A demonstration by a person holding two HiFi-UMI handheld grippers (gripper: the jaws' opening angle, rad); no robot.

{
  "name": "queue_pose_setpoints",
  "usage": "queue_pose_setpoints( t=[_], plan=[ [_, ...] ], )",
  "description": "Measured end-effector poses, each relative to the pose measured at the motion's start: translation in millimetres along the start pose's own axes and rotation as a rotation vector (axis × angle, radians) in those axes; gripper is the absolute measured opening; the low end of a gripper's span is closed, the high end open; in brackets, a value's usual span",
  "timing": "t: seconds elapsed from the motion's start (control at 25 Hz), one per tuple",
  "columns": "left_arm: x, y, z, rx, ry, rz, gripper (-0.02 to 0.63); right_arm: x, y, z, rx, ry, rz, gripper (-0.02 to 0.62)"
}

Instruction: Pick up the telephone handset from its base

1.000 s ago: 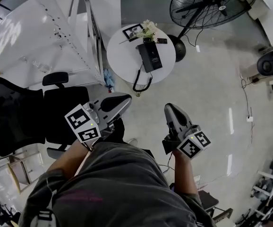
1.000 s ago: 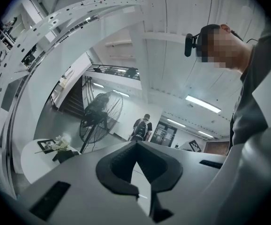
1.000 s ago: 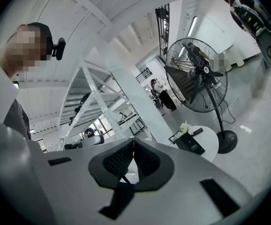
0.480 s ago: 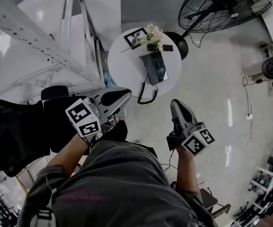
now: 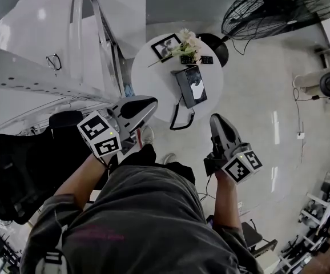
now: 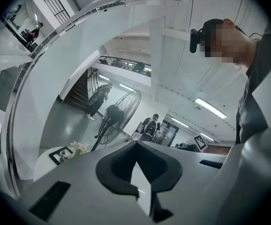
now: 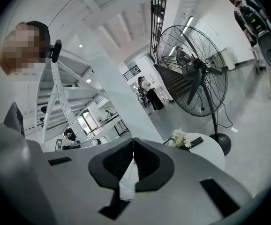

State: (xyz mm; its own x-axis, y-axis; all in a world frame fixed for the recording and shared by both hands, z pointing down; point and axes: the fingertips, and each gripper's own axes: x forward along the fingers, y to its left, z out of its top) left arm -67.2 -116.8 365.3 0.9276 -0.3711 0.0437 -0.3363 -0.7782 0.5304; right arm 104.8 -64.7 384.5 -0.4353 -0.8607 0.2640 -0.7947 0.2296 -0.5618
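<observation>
Torso [image 5: 148, 221]: a person in a grey shirt is being viewed from above, filling the bottom middle of the head view.
Left gripper [image 5: 151, 101]: it is being held out left of centre, its marker cube at the forearm end. Its jaws are being pressed tip to tip and are gripping nothing.
Right gripper [image 5: 215, 119]: it is being held out right of centre. Its jaws are likewise being pressed together at the tips, with nothing between them.
Office chair [image 5: 16, 164]: a black seat is being shown at the lower left, beside the left forearm.
Round table [image 5: 153, 79]: a white top is being shown in the upper middle of the frame. The left gripper's tip is being overlapped with its lower left edge in the picture.
Cord [image 5: 179, 119]: a black loop is being let hang over the table's lower edge.
Telephone base [image 5: 196, 87]: a dark unit is being supported on the right half of the table.
Handset [image 5: 183, 90]: it is being cradled along the base's left side, apart from both grippers.
Picture frame [image 5: 166, 46], flowers [image 5: 188, 40], remote [image 5: 206, 60]: these are being displayed along the table's upper edge.
Fan [image 5: 285, 7]: a large black pedestal fan is being shown at the upper right, beyond the table.
Staircase [image 5: 45, 50]: white steelwork is being shown across the upper left.
</observation>
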Motion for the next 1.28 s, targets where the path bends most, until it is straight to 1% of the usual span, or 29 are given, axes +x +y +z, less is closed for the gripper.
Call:
queue_pose_setpoints(
  t=[0.24, 0.4, 0.56, 0.68, 0.84, 0.96, 1.08, 1.28],
  plan=[
    [5.5, 22.6, 0.8, -0.022, 0.002, 0.032, 0.014, 19.0, -8.2, 7.9, 0.0, 0.017, -0.002, 0.02],
    [16.0, 32.9, -8.2, -0.037, 0.012, 0.058, 0.014, 31.3, -20.8, 11.6, -0.002, 0.032, 0.008, 0.02],
    [28.9, 45.1, -20.3, -0.05, 0.011, 0.09, 0.014, 43.5, -38.5, 11.7, 0.002, 0.068, 0.029, 0.02],
    [40.7, 54.3, -27.3, -0.081, 0.013, 0.138, 0.014, 51.2, -55.6, 13.5, 0.004, 0.094, 0.048, 0.02],
    [57.2, 65.0, -45.0, -0.093, 0.02, 0.2, 0.014, 59.8, -83.7, 13.9, 0.01, 0.142, 0.073, 0.02],
    [71.3, 73.0, -60.8, -0.123, 0.007, 0.227, 0.014, 66.3, -105.6, 14.6, 0.005, 0.176, 0.092, 0.02],
    [86.5, 81.3, -75.5, -0.142, -0.005, 0.265, 0.014, 72.4, -128.6, 16.3, -0.004, 0.198, 0.101, 0.02],
    [107.6, 96.9, -101.9, -0.162, 0.011, 0.327, 0.015, 77.8, -163.3, 15.3, 0.009, 0.236, 0.107, 0.02]
  ],
)
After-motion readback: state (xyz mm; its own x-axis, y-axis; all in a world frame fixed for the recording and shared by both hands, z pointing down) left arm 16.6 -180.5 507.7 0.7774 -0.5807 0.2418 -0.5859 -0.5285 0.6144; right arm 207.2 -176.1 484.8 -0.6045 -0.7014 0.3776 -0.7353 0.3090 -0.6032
